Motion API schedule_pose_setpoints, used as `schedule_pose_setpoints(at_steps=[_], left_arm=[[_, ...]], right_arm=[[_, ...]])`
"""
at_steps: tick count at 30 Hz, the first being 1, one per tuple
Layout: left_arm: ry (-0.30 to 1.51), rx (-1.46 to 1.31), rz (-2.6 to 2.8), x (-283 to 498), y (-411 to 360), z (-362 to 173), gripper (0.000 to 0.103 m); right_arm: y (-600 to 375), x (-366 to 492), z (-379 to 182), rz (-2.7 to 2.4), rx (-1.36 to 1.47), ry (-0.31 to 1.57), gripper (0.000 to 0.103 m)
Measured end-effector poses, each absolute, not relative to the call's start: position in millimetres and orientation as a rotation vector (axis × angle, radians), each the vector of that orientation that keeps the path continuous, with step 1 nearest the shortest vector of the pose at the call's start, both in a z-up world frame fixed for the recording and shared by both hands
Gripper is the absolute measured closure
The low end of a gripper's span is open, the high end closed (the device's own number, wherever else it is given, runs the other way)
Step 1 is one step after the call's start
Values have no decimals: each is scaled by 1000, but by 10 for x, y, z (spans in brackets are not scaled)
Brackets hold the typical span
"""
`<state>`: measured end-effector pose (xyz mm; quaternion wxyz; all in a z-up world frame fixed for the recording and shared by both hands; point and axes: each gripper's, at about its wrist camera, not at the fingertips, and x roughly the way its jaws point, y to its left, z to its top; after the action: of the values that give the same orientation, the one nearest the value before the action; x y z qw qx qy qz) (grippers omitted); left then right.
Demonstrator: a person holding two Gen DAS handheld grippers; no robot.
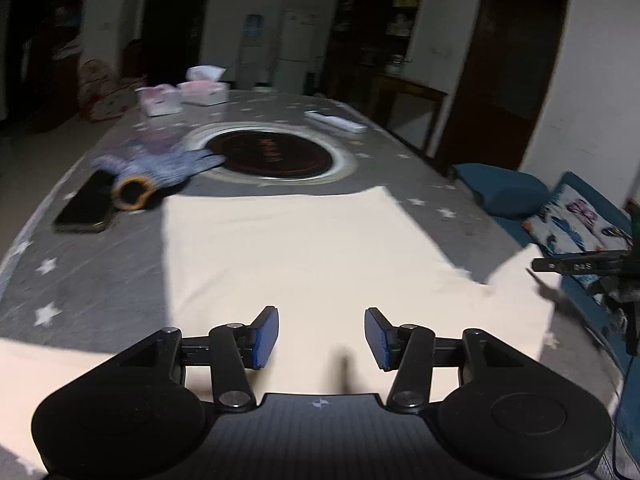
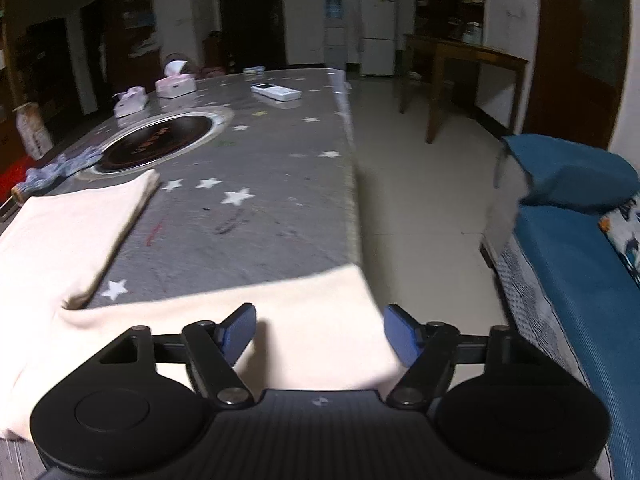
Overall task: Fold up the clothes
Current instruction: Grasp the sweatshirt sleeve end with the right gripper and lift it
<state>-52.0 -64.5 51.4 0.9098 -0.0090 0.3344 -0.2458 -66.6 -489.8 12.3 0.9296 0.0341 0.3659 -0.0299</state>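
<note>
Cream garment point(image 1: 304, 256) flat on star-print table point(image 1: 92, 280), sleeve point(image 2: 312, 320) spread toward right edge. Left gripper point(image 1: 322, 338) and right gripper point(image 2: 320, 336) both agape, empty, poised above cloth, likely picking fold points.

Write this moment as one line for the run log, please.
task: fold clothes | left claw: open, above cream garment | right claw: open, above garment's sleeve at table edge | grasp: none yet
</note>
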Motion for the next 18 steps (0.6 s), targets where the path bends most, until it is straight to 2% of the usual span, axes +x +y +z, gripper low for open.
schedule_pose_setpoints(at_steps=[4,6,10,12,18], left_arm=[[694,12,-568,-587,-910,500,49],[693,24,-585,-617,-1017,493,48],[690,49,-615,-676,-1182,488,47],[690,60,-624,-706,-1240,492,46],[698,86,-654,-777,-1406,467,45]], right_arm=[[-5074,-822,99,-108,119,745,40],[-5130,-871,69,-116,140,747,47],[-5199,-921,20,-108,193,741,52],[-5218,-935,8,-105,212,733,63],[-5230,-959,8,-103,237,703,85]])
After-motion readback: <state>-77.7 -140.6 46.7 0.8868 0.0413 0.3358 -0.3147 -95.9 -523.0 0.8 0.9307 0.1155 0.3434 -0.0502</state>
